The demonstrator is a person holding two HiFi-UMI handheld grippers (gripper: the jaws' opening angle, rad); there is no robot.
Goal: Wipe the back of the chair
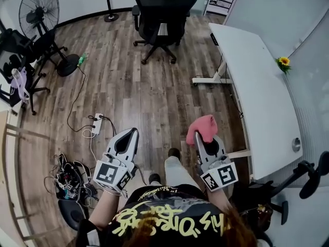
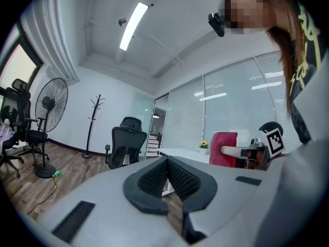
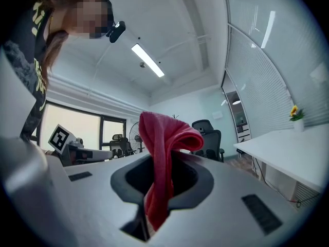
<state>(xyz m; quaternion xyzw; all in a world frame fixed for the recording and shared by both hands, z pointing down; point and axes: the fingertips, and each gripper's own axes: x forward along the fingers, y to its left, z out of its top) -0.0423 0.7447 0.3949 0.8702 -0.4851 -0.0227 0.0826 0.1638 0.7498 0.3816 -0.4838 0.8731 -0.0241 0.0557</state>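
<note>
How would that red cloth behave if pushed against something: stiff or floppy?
Probably floppy: the red cloth folds over and droops where the right gripper pinches it. Likely light, since that small pinch holds it all.

The wooden floor (image 1: 144, 91) stretches out ahead of you. At its far end an office chair (image 1: 163, 14) stands on its wheeled base, with a coat stand's round foot (image 1: 110, 17) near it on the left. A fan (image 1: 40, 9) stands far to your left, with a small green item (image 1: 81, 60) just beside its base. Closer in, a white power strip (image 1: 96, 123) lies on the boards, and a tangle of cables (image 1: 67, 178) sits nearer you. On your right, the white surface (image 1: 257, 96) carries a yellow flower (image 1: 282, 62) near its right edge.
</note>
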